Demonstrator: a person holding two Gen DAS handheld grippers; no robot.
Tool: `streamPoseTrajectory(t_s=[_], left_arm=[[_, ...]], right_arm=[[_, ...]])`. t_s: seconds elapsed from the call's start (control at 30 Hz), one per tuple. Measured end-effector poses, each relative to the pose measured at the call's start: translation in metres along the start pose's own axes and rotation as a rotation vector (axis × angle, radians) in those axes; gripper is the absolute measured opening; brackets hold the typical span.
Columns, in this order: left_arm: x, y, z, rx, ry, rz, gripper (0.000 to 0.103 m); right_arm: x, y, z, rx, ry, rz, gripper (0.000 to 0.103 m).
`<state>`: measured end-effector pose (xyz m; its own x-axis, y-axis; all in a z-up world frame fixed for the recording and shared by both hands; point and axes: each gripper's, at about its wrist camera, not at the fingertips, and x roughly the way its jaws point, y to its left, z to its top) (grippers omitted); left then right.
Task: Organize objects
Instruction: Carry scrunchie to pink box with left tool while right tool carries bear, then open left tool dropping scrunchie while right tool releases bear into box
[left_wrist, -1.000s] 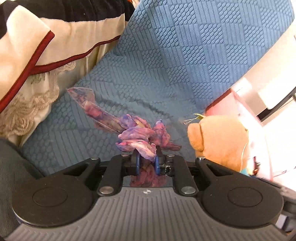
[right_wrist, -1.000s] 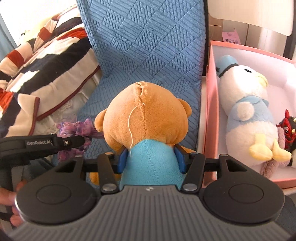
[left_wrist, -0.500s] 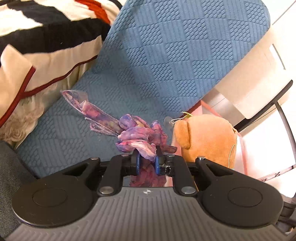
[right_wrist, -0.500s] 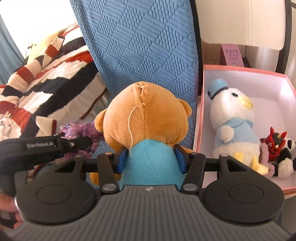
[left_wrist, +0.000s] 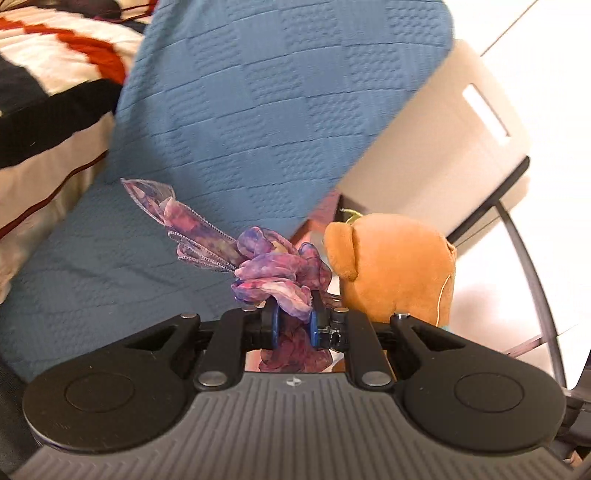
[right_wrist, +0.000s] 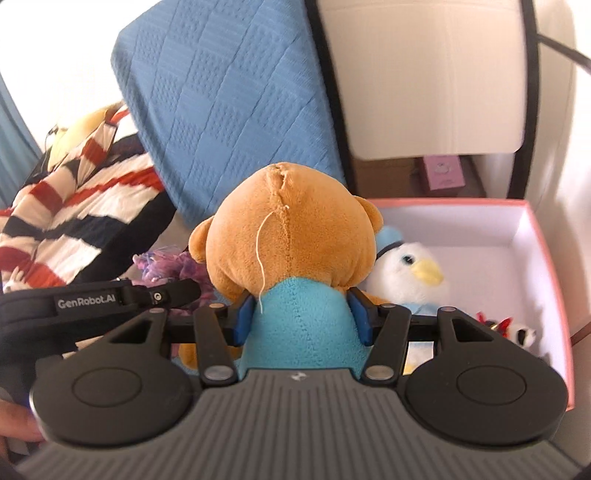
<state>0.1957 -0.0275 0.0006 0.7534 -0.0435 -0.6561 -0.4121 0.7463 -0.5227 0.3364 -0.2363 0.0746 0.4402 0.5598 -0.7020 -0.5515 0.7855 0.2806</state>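
Observation:
My left gripper (left_wrist: 293, 325) is shut on a purple-pink scarf scrunchie (left_wrist: 273, 275), held in the air over the blue quilted bedspread (left_wrist: 240, 110). My right gripper (right_wrist: 301, 319) is shut on a brown teddy bear in a blue top (right_wrist: 291, 251), held up just left of the pink box (right_wrist: 554, 280). The bear (left_wrist: 395, 266) also shows at the right of the left wrist view. The scrunchie (right_wrist: 170, 262) and the left gripper's body (right_wrist: 110, 299) show at the left of the right wrist view.
The pink box holds a white duck plush (right_wrist: 410, 269) and a small red and black toy (right_wrist: 495, 321). A striped red, white and black blanket (right_wrist: 74, 206) lies at the left. A cream chair back (right_wrist: 424, 74) stands behind the box.
Both grippers have risen and tilted back, each keeping its load. The bear has shifted right, toward and partly in front of the pink box and the duck.

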Motion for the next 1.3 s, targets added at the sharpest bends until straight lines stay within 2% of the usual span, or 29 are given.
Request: streamPoseTrajectory(t_s=[0.33, 0.6, 0.93, 1.17, 1.3], left_arm=[[0.030, -0.064, 0.010, 0.069, 0.011, -0.062, 0.018], [0.080, -0.099, -0.006, 0.103, 0.078, -0.048, 0.018], [0.157, -0.117, -0.038, 0.123, 0.203, -0.008, 0.018], [0.193, -0.122, -0.051, 0.153, 0.263, 0.027, 0.018], [0.202, -0.120, -0.053, 0.165, 0.280, 0.042, 0.018]], right_arm=[[-0.016, -0.056, 0.023, 0.063, -0.052, -0.058, 0.057], [0.009, -0.115, 0.027, 0.146, -0.030, -0.133, 0.057], [0.064, -0.188, 0.017, 0.275, 0.055, -0.182, 0.058], [0.090, -0.219, 0.010, 0.299, 0.108, -0.197, 0.058], [0.094, -0.227, 0.008, 0.300, 0.125, -0.202, 0.058]])
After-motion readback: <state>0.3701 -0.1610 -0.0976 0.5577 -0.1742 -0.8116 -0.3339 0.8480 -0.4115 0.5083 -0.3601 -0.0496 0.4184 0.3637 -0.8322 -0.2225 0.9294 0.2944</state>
